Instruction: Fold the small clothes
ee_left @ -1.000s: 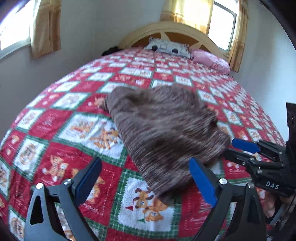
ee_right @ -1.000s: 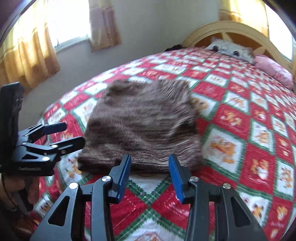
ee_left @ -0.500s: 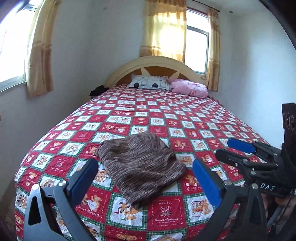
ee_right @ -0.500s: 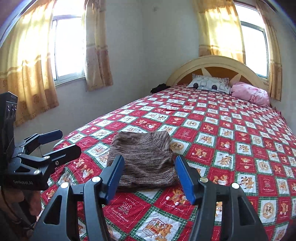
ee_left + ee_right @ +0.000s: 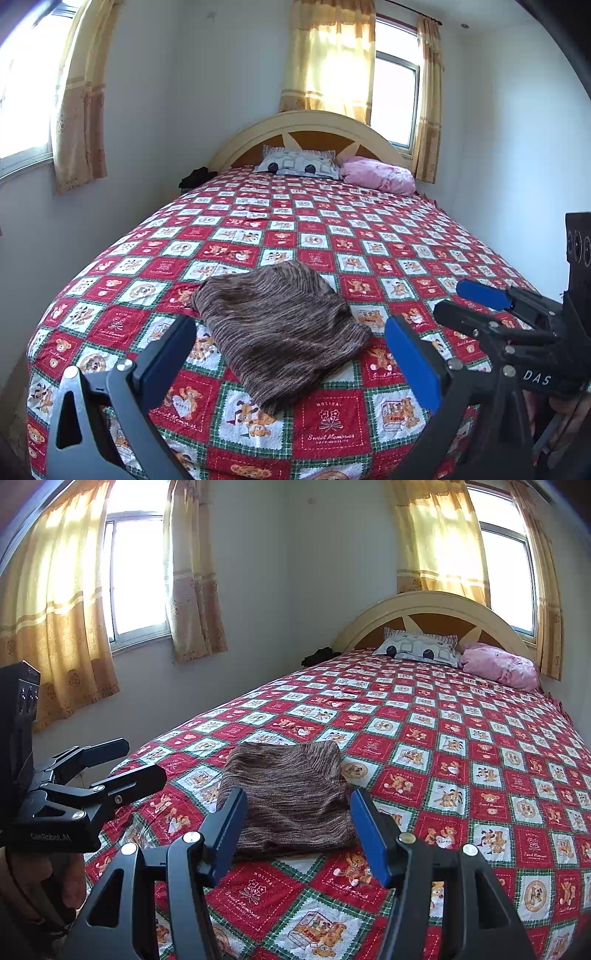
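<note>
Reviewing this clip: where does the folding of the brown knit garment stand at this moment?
Done, apparently: the brown knit garment lies as a compact folded bundle on the patchwork bedspread. In hand: nothing; the left gripper and right gripper are open and clear of it. Left: no other clothes to fold are visible.

From both wrist views I get a bright, daylit room. Light pours through the windows (image 5: 136,576) and glows yellow through the curtains (image 5: 328,55); the panes are blown out to white, worst at the upper left of the left view. The bed (image 5: 369,236) is evenly lit, with only soft shadows. The fisheye bends walls and bed edge, and the frame corners go dark. Everything reads sharp; I see no motion blur. The near fingers (image 5: 221,834) look dark against the light.
</note>
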`<state>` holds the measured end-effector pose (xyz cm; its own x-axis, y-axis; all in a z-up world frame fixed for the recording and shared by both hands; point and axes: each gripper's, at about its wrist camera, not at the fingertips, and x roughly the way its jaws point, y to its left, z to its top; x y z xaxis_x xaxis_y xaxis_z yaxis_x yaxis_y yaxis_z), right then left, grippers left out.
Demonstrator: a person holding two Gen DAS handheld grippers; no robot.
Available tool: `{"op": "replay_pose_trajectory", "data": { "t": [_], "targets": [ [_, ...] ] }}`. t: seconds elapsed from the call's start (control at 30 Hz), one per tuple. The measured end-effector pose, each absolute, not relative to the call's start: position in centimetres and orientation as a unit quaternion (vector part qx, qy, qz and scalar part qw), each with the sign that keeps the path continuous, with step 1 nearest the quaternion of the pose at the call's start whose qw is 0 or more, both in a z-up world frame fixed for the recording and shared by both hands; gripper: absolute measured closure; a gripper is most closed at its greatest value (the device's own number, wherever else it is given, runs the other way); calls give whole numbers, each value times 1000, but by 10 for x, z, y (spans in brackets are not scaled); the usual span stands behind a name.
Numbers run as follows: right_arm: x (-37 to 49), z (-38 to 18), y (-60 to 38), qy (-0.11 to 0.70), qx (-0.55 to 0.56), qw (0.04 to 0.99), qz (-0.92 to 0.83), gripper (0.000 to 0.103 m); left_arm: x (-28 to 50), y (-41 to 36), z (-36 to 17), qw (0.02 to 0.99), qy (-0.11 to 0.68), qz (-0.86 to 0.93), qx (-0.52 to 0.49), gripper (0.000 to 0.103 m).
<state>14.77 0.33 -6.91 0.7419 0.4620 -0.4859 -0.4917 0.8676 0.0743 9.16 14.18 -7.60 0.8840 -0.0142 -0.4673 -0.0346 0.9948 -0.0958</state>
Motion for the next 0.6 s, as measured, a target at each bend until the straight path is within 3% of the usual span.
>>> {"op": "replay_pose_trajectory", "data": {
  "t": [0.6],
  "targets": [
    [141, -64, -1, 239, -24, 936, 256, 44, 93, 143, -77, 969, 243, 8, -50, 0]
  ]
}}
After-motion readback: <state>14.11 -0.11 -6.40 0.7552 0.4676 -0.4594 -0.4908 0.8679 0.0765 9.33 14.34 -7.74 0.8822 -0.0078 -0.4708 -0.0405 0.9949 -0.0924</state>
